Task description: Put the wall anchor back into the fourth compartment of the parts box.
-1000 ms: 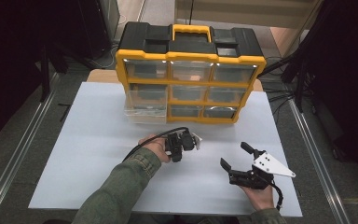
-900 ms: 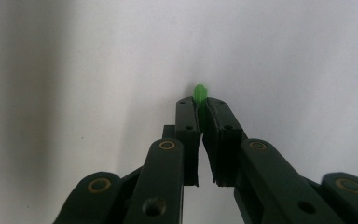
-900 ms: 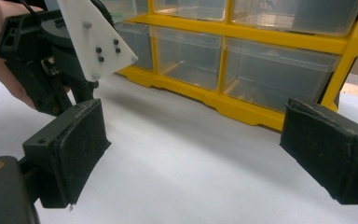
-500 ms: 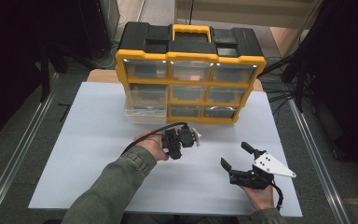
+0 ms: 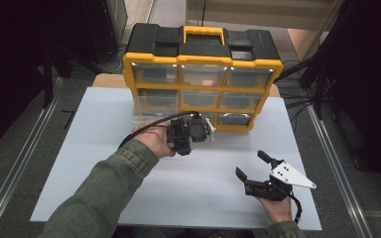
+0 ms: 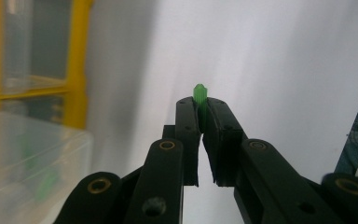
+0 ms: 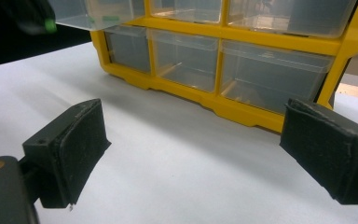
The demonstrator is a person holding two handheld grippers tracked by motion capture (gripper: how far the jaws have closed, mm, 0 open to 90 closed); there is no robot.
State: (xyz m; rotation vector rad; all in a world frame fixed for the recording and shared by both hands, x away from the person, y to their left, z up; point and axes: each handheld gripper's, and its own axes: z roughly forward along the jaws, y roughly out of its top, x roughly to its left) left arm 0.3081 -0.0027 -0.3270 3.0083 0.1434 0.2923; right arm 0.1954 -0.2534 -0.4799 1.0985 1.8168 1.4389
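My left gripper [image 6: 202, 105] is shut on a small green piece [image 6: 199, 92], whose tip pokes out above the pads. From above, the left gripper [image 5: 186, 135] hangs over the white table just in front of the yellow and black drawer organizer [image 5: 203, 74]. A clear drawer [image 5: 149, 111] is pulled out at the organizer's lower left; in the left gripper view this drawer [image 6: 28, 158] holds blurred green pieces. My right gripper [image 5: 250, 163] rests open near the table's front right, with nothing between its jaws [image 7: 200, 140].
The organizer has rows of clear drawers [image 7: 270, 79] in a yellow frame with a carry handle on top. The white table top [image 5: 104, 163] carries it. Dark stands and cables flank the table on both sides.
My left hand has lifted off the table with the green piece and moved a little toward the organizer. The right gripper has stayed put.
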